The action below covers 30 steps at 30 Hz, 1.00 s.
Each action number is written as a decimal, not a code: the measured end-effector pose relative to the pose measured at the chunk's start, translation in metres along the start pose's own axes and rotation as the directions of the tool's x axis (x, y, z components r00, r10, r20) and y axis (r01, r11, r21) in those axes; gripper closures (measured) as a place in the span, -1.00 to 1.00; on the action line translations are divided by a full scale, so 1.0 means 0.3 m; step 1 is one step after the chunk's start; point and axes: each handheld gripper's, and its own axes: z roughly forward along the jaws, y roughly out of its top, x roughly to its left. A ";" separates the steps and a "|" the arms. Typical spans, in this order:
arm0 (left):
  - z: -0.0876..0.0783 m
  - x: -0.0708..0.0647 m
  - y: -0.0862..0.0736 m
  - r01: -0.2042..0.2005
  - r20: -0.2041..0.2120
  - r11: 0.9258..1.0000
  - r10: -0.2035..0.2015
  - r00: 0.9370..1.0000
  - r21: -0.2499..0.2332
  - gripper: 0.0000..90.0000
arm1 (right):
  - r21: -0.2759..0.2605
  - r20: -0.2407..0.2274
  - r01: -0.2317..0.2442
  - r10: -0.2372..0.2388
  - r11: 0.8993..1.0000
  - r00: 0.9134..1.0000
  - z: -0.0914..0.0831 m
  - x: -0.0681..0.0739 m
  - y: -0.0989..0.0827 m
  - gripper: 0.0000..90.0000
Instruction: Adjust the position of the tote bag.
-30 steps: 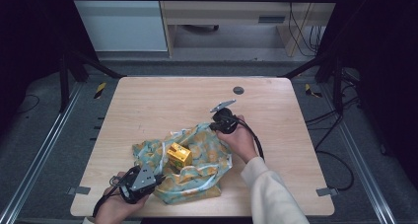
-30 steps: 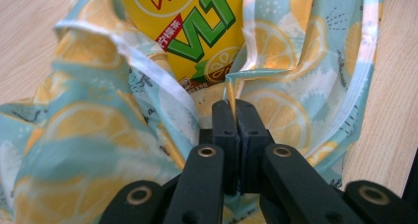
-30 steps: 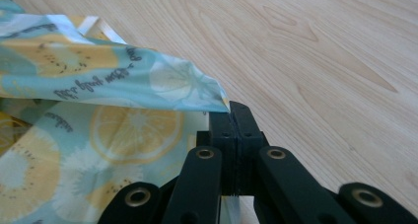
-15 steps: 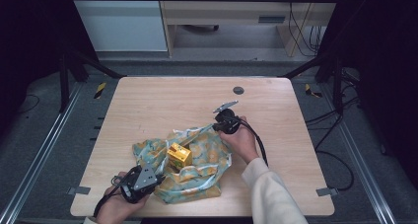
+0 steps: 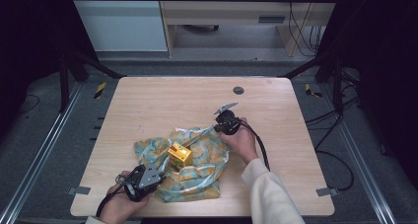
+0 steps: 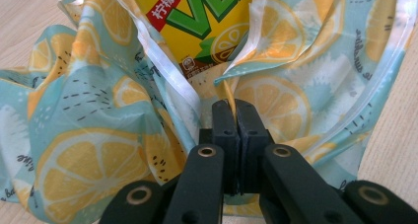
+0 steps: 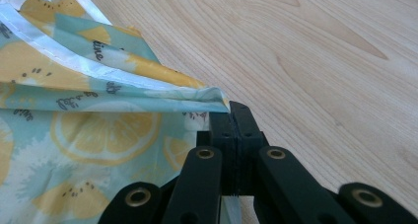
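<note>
A teal cloth with a lemon print (image 5: 197, 167) lies crumpled on the near half of the wooden table (image 5: 167, 105). A yellow drink carton (image 5: 179, 155) stands on the cloth, with folds raised around it. My left gripper (image 5: 158, 170) is at the cloth's near left side. In the left gripper view it (image 6: 235, 106) is shut on a fold of the cloth (image 6: 93, 135) just in front of the carton (image 6: 207, 21). My right gripper (image 5: 211, 130) sits at the far right corner, and in its own view it (image 7: 230, 110) is shut on the corner of the cloth (image 7: 74, 120).
A round dark grommet (image 5: 238, 90) sits in the table's far middle. A black cable (image 5: 261, 147) trails from the right gripper past the person's white sleeve (image 5: 268, 194). Bare wood (image 7: 320, 61) lies to the right of the cloth. Metal rails run along both sides of the table.
</note>
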 end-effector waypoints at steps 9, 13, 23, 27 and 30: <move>0.006 -0.001 0.007 -0.017 -0.007 1.000 0.017 1.000 0.002 0.98 | 0.008 0.018 -0.009 0.009 1.000 1.000 0.008 -0.013 -0.011 1.00; 0.001 0.000 0.004 -0.024 -0.013 1.000 0.024 1.000 0.011 0.98 | 0.012 0.015 -0.016 0.016 1.000 1.000 0.016 -0.015 -0.014 1.00; -0.002 -0.001 -0.001 -0.020 -0.002 1.000 0.020 1.000 0.003 0.99 | 0.022 0.037 0.000 -0.001 1.000 0.999 0.012 -0.015 -0.003 1.00; -0.003 -0.003 -0.001 -0.040 0.021 0.999 0.040 0.999 0.003 0.99 | 0.023 0.043 -0.009 0.008 1.000 0.999 0.018 -0.014 -0.001 1.00; -0.002 -0.008 -0.002 -0.045 0.025 0.999 0.044 0.999 0.008 0.98 | 0.028 0.042 -0.010 0.009 1.000 0.999 0.022 -0.010 -0.002 1.00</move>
